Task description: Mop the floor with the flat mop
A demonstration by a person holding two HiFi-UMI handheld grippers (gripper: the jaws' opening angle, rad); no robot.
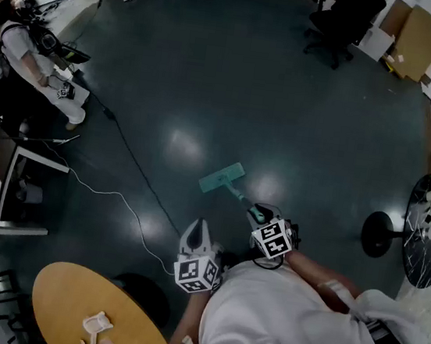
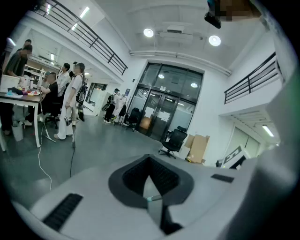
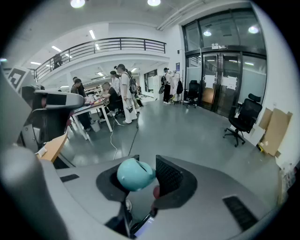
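The flat mop's teal head [image 1: 221,177] lies flat on the dark floor ahead of me. Its pole runs back to a teal handle end [image 1: 258,211]. My right gripper [image 1: 263,215] is shut on that handle; in the right gripper view the rounded teal knob [image 3: 136,174] sits between the ribbed pads [image 3: 168,176]. My left gripper [image 1: 198,234] hangs to the left of the handle, apart from it. In the left gripper view its jaws [image 2: 150,190] meet in a narrow wedge with nothing held.
A white cable [image 1: 110,193] and a black cable [image 1: 128,148] cross the floor at left. A round wooden table [image 1: 72,302] stands near left, a black round table [image 1: 424,254] at right. A person [image 1: 36,65] stands far left; an office chair [image 1: 341,23] and cardboard [image 1: 419,33] are far ahead.
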